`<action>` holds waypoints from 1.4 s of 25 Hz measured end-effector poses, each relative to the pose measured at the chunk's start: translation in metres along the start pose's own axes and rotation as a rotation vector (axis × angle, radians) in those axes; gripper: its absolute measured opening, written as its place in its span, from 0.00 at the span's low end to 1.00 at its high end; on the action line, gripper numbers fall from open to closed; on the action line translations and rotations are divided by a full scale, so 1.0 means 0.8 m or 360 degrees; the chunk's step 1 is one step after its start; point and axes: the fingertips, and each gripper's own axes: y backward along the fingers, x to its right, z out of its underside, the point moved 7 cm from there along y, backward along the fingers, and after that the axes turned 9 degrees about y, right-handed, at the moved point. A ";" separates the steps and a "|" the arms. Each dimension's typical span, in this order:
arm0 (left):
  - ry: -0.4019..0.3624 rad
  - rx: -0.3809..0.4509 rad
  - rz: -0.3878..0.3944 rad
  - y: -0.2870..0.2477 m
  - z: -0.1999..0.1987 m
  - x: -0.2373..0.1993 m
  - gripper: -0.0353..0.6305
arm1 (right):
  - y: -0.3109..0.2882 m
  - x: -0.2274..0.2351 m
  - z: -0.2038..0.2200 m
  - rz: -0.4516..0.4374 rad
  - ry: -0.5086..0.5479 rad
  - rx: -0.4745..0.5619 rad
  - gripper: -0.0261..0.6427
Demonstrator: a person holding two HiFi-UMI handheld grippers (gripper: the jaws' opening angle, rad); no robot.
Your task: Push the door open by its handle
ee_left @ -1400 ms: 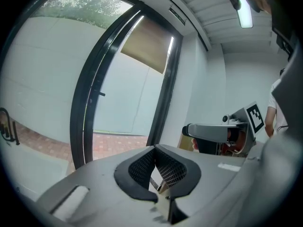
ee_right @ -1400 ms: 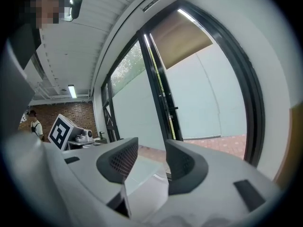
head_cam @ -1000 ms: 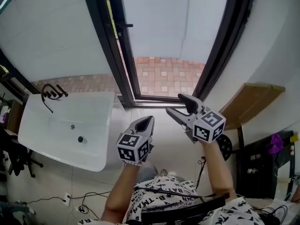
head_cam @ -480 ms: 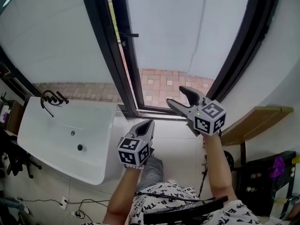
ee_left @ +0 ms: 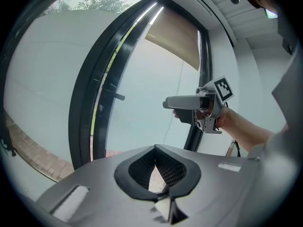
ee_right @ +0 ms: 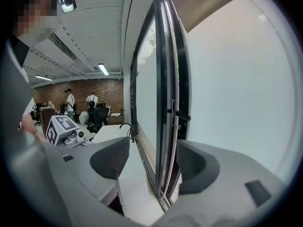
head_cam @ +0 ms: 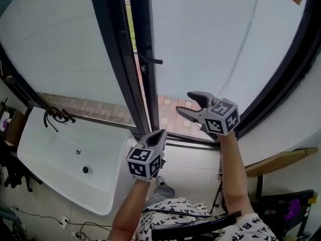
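The glass door (head_cam: pixel 210 39) has a black frame and a short black handle (head_cam: pixel 152 61) on its left edge; a narrow slit beside that edge shows the outdoors. My right gripper (head_cam: pixel 192 104) is open and empty, held below and right of the handle and apart from it. In the right gripper view the handle (ee_right: pixel 182 116) shows above and beyond my open right gripper (ee_right: pixel 151 167). My left gripper (head_cam: pixel 159 134) is shut and empty, lower down near the door's bottom rail. The left gripper view shows my shut left gripper (ee_left: pixel 155 149), the handle (ee_left: pixel 116 96) and the right gripper (ee_left: pixel 171 109).
A white basin (head_cam: pixel 55 179) with a black tap (head_cam: pixel 56 115) stands at the left under a fixed frosted pane (head_cam: pixel 55 49). A wooden shelf (head_cam: pixel 281 160) juts from the right wall. Brick paving (head_cam: pixel 95 108) lies outside. People stand far back in the room (ee_right: pixel 70 100).
Both grippers have come closer to the door. The right gripper has risen toward the handle and stays open; the left stays shut. The door has not visibly swung.
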 end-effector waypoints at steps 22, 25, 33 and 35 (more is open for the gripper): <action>0.0035 0.0108 -0.0185 -0.064 -0.087 -0.099 0.03 | -0.261 0.172 -0.094 -0.0225 0.0468 -0.0614 0.47; 0.0070 0.0110 -0.0187 -0.070 -0.086 -0.109 0.03 | -0.295 0.174 -0.083 -0.0273 0.0508 -0.0720 0.47; 0.0092 0.0101 -0.0177 -0.093 -0.087 -0.120 0.03 | -0.351 0.171 -0.063 -0.0447 0.0523 -0.0887 0.45; 0.0089 0.0101 -0.0175 -0.098 -0.091 -0.122 0.03 | -0.357 0.170 -0.058 -0.0479 0.0527 -0.0918 0.33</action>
